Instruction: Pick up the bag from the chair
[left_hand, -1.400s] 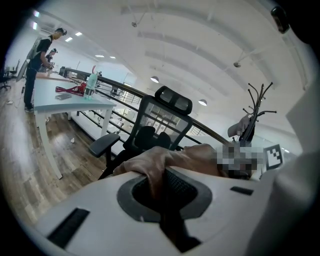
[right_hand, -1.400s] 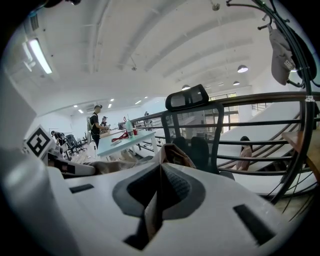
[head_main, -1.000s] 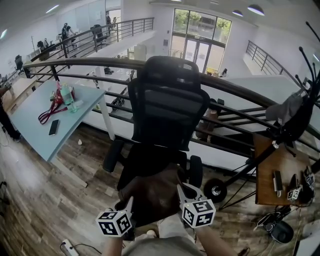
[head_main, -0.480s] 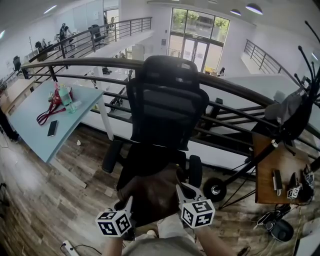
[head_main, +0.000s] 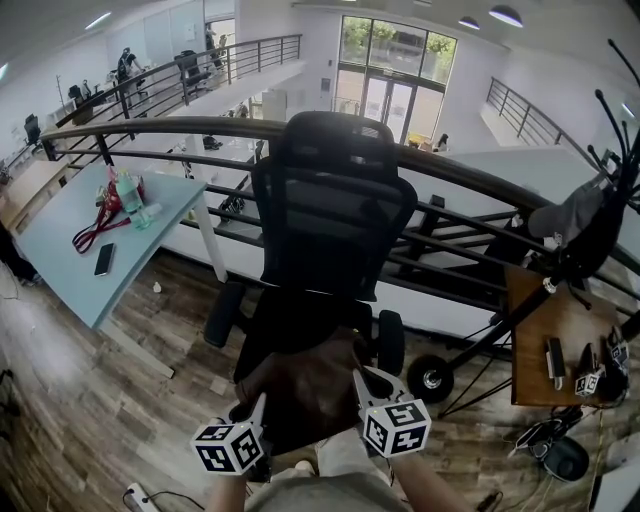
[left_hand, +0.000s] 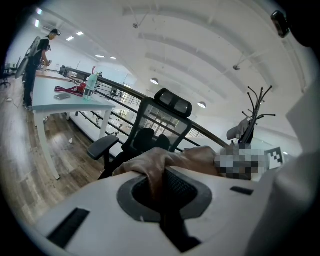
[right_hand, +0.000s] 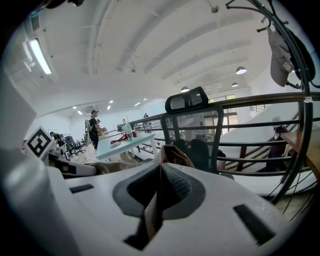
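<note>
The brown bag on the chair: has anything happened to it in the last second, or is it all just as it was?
Nothing visibly changed. The left gripper and the right gripper stay shut on the brown bag over the seat of the black chair. The bag has not risen or shifted.

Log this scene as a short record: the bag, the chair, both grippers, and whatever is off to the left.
Bag: brown soft fabric bag, at the seat's front edge
Chair: black mesh office chair, seat toward the person
Left gripper: shut on the bag's fabric
Right gripper: shut on the bag's fabric
Left side: pale blue table holding a dark phone and a bottle
</note>
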